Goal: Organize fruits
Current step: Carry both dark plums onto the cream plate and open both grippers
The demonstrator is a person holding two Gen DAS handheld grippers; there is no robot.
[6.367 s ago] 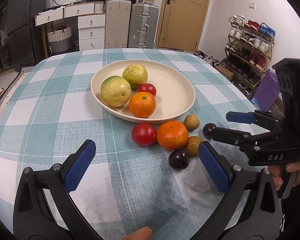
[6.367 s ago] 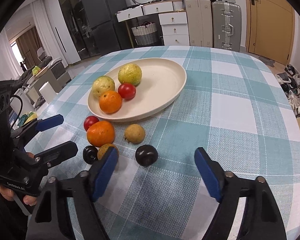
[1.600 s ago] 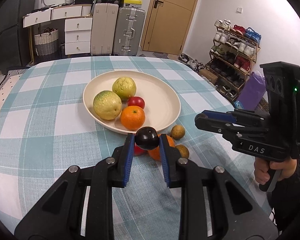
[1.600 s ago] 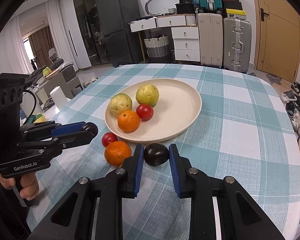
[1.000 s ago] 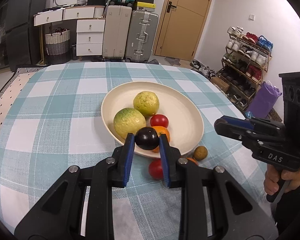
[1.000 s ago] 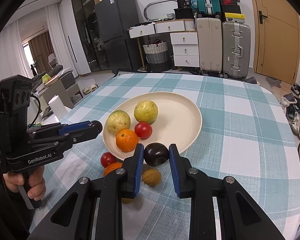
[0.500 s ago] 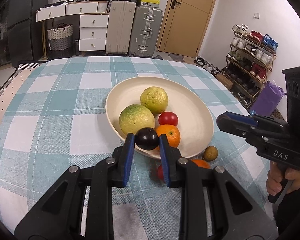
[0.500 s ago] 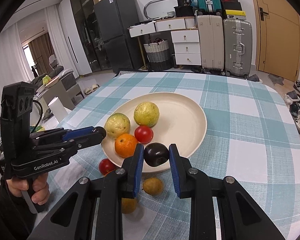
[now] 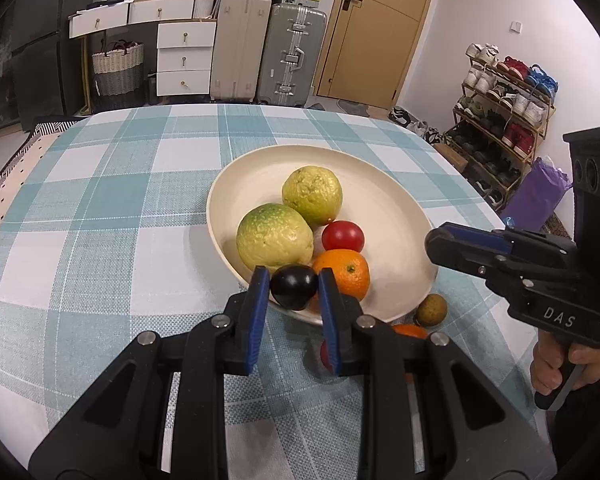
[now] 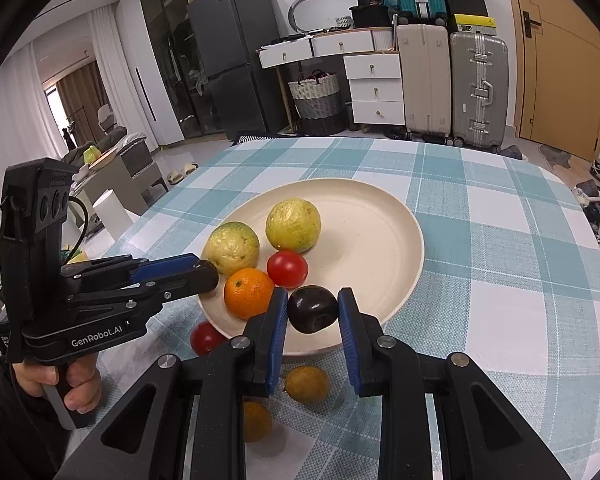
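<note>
Delivery step: the left gripper (image 9: 293,286) and right gripper (image 10: 313,310) each clench a dark plum, left plum (image 9: 293,286), right plum (image 10: 313,310), above the near rim of the plate (image 10: 380,240). Next, by judgement, each should lower onto bare plate and release. Other fruit remains on the desk (image 10: 500,280).

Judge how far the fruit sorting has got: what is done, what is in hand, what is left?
Done: two green guavas, a red tomato and an orange lie in the cream plate. In hand: the left gripper and right gripper each clamp a dark plum over the plate's near rim. Left on the checked tablecloth: a second tomato, a second orange and two small brown fruits.
</note>
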